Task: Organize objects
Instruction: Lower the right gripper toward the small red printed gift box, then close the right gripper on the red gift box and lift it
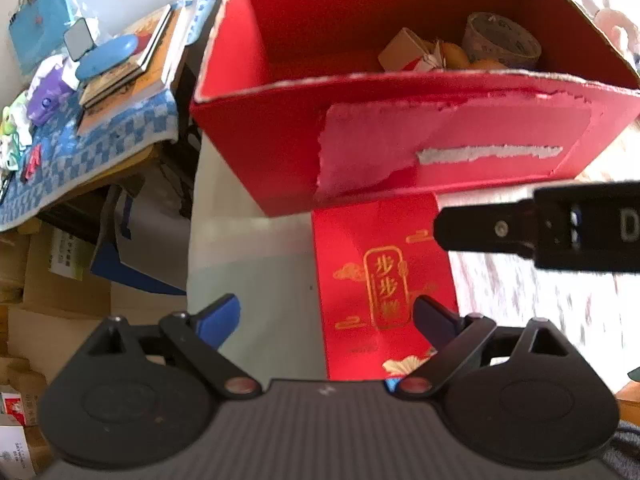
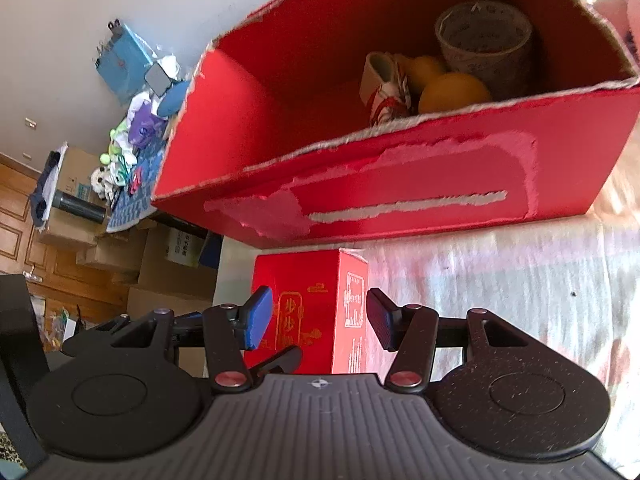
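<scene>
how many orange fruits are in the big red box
2. One orange fruit lies against the near wall of the big red box, right of the small white carton. The second sits behind it, beside the paper cup. More may be hidden below the rim.

Home storeroom: stacked cartons, books

We see a white table. On it sits a big red box, and a small red box right beside it.
</scene>
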A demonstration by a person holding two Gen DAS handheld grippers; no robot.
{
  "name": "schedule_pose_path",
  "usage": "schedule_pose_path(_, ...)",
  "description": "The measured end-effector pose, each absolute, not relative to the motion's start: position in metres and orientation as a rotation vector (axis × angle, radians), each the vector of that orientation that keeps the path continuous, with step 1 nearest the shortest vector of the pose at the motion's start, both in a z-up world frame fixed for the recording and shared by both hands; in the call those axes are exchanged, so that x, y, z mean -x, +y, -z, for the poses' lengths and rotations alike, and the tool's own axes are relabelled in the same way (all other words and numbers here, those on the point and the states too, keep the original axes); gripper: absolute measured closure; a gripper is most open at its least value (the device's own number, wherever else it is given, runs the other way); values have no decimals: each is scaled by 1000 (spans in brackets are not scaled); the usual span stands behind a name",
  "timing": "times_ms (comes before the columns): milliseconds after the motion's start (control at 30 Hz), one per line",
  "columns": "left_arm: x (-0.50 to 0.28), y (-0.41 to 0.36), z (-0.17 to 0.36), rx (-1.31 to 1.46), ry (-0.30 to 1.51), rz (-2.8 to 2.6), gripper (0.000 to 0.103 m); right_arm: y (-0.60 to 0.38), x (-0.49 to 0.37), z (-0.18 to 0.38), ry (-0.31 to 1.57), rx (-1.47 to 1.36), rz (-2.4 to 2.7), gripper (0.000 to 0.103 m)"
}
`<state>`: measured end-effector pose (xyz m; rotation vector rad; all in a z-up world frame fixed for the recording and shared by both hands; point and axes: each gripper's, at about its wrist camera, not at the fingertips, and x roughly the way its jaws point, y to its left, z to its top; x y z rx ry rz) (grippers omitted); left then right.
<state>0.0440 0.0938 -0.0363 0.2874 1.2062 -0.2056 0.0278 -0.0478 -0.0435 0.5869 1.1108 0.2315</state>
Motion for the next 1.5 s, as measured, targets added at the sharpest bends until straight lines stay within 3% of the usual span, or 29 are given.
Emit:
schedule_pose_path(533,-37,94,44,-176,1247,329,6,-36,-38,67,1224,-587,-283,48)
schedule_pose_path(733,-43,93,50,-150,1272,352,10,-43,-37,72,1236,-615,-289,53)
schedule_pose_path(867,-41,89,49,-149,1266,395,21,-48,-33,70,1233,-612,-291,56)
schedule_pose_path(1033,-35,80,43,-198,1257,451,23,-60,-23,61,1247,-593,-283,58)
schedule_pose_path(1233,-31,54,35,-274,1283,597,25,-93,3,50,1268,-592,-192,60)
schedule_pose_path(1500,-11,-22,19,-420,1201,864,25,-164,56,24,1159,-682,53,60)
